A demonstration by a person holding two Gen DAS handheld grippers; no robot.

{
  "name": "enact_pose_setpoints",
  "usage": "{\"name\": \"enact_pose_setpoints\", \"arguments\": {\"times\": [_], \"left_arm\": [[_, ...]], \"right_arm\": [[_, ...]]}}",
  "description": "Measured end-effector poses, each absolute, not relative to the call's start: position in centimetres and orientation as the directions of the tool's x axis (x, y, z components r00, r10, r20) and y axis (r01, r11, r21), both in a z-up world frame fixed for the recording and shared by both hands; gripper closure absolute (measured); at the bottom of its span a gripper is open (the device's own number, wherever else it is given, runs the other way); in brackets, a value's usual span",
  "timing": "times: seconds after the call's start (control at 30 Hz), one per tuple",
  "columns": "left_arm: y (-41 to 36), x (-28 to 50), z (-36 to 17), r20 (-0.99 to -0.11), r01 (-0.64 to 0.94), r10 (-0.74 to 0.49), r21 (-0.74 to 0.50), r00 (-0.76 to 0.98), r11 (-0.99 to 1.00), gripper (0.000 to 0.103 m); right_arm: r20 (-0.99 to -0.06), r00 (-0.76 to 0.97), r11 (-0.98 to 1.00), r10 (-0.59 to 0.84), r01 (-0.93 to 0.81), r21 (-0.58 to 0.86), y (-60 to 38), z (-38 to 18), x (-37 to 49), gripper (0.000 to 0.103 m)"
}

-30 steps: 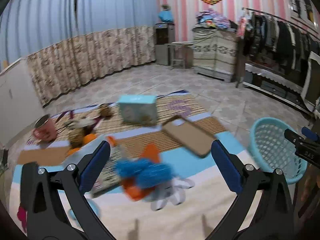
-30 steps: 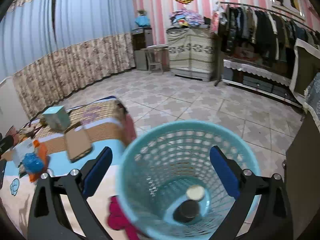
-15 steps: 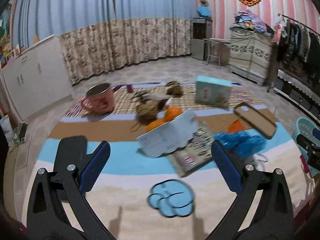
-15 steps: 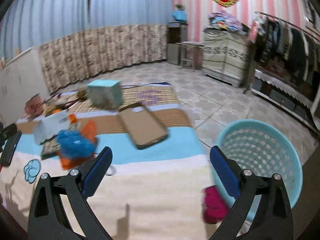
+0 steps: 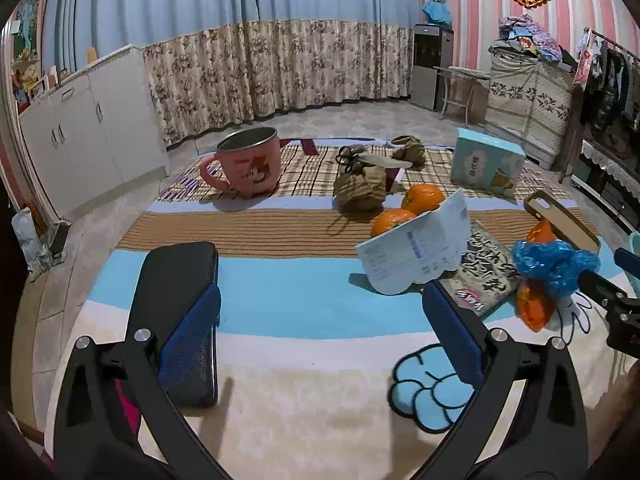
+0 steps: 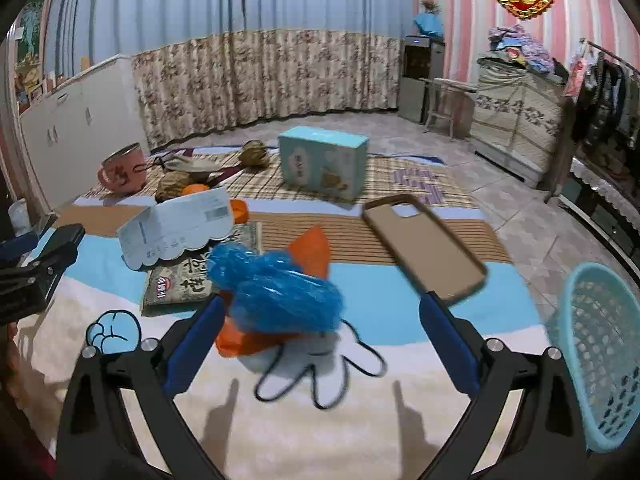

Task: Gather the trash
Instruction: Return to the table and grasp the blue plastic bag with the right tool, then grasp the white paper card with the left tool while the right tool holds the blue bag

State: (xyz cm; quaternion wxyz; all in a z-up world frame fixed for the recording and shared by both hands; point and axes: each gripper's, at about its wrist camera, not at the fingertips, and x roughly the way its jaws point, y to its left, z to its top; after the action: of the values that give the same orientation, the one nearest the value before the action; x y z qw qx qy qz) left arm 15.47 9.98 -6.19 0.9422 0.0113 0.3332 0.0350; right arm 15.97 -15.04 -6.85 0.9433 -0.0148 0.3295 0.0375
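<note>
Right wrist view has the right gripper (image 6: 318, 330) hanging low over the rug (image 6: 384, 308), jaws spread wide and holding nothing. Between its blue pads, centre frame, lies a crumpled blue bag (image 6: 276, 288) on top of an orange wrapper (image 6: 310, 254). That lines the open jaws up on this bundle, so it looks like the next piece of trash to be pinched. The basket (image 6: 596, 360) stands at the lower right edge of the frame, off the rug on the tiles, near enough for a short carry.

Left of the bundle, a snack packet (image 6: 180, 282) lies flat with a bent paper slip (image 6: 176, 228) propped over it. A phone case (image 6: 424, 240) lies open side up at centre right, and a teal box (image 6: 322, 162) stands upright behind it. Those two are probably keepers, not rubbish.

Left wrist view shows the left gripper (image 5: 320, 336) equally spread and empty, aimed at bare blue rug at centre frame. A black phone (image 5: 176, 320) lies beneath its left finger, whether touching I cannot tell. A pink mug (image 5: 248, 166) stands upright at upper left. Two oranges (image 5: 408, 208) and a brown bundle (image 5: 360, 188) sit at centre, behind the slip. The left tool seems to be waiting while the right one works, since the right gripper's tip shows at the right edge, just beside the blue bag.
</note>
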Motion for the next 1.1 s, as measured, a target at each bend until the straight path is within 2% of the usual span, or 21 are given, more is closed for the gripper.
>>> {"name": "enact_pose_setpoints", "arguments": {"times": [0.03,0.07,0.1,0.17,0.23,0.3,0.37,0.57,0.77,0.9,1.1], "left_arm": [[10.1,15.7,-6.3,-0.629,-0.058,0.074,0.046,0.774,0.997,0.006],[10.1,15.9,-6.4,-0.63,-0.056,0.073,0.046,0.773,0.997,0.006],[10.0,16.0,-6.5,-0.631,-0.054,0.071,0.046,0.773,0.997,0.006],[9.9,16.5,-6.6,-0.632,-0.047,0.062,0.04,0.773,0.998,0.006],[9.3,17.3,-6.8,-0.635,-0.033,0.047,0.034,0.771,0.999,0.006],[8.5,18.0,-6.7,-0.635,-0.02,0.041,0.039,0.772,0.999,0.006],[7.6,18.6,-6.6,-0.629,-0.003,0.035,0.051,0.776,0.999,0.006],[4.5,20.3,-6.4,-0.62,0.049,0.019,0.091,0.784,0.995,0.006],[1.8,21.5,-7.5,-0.641,0.101,0.013,0.142,0.768,0.985,0.006],[0.7,22.2,-9.0,-0.668,0.11,0.055,0.203,0.743,0.973,0.006],[1.3,23.0,-9.6,-0.708,0.097,0.06,0.18,0.703,0.979,0.006]], "right_arm": [[-0.626,0.777,0.996,0.07,-0.09,0.0,-14.9,-7.0,16.2,0.009],[-0.631,0.771,0.995,0.086,-0.104,0.008,-14.9,-7.2,16.4,0.016],[-0.643,0.759,0.992,0.104,-0.123,0.015,-14.8,-7.5,16.7,0.029],[-0.656,0.745,0.99,0.12,-0.139,0.023,-14.6,-8.1,17.1,0.043],[-0.657,0.74,0.987,0.144,-0.159,0.038,-14.7,-8.2,17.3,0.048],[-0.652,0.74,0.982,0.166,-0.187,0.038,-14.7,-8.0,17.4,0.066],[-0.633,0.754,0.979,0.176,-0.2,0.034,-15.0,-7.4,17.2,0.073],[-0.58,0.8,0.987,0.154,-0.148,0.058,-18.1,-5.2,16.6,0.075],[-0.589,0.801,0.993,0.108,-0.057,0.104,-22.1,-5.3,16.7,0.075],[-0.595,0.797,0.989,0.101,-0.017,0.146,-23.8,-5.6,17.0,0.075],[-0.596,0.797,0.986,0.1,-0.001,0.165,-24.4,-5.9,17.4,0.075]]}}
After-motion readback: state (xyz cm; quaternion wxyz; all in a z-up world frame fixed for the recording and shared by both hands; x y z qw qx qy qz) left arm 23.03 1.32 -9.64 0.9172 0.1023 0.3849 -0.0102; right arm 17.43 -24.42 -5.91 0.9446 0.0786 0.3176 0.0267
